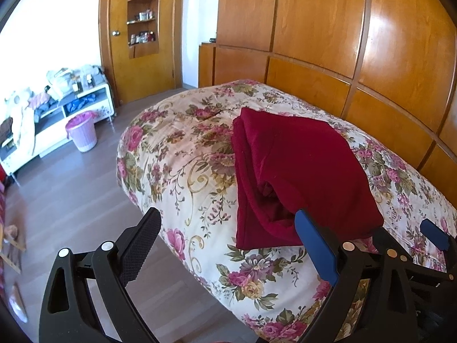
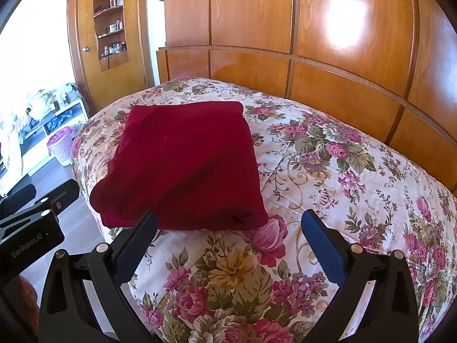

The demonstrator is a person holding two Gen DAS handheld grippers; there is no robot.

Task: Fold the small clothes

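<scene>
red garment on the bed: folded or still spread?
Folded. The red garment lies as a compact rectangle on the floral bedspread, layers stacked at its near edge; neither gripper holds it.

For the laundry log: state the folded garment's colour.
Dark red, plain, no pattern. The folded garment shows best in the right wrist view.

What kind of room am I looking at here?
Most likely a bedroom in a home: a bed with a floral quilt against a wooden headboard, a folded red garment on it, and a door with inset shelves.
</scene>
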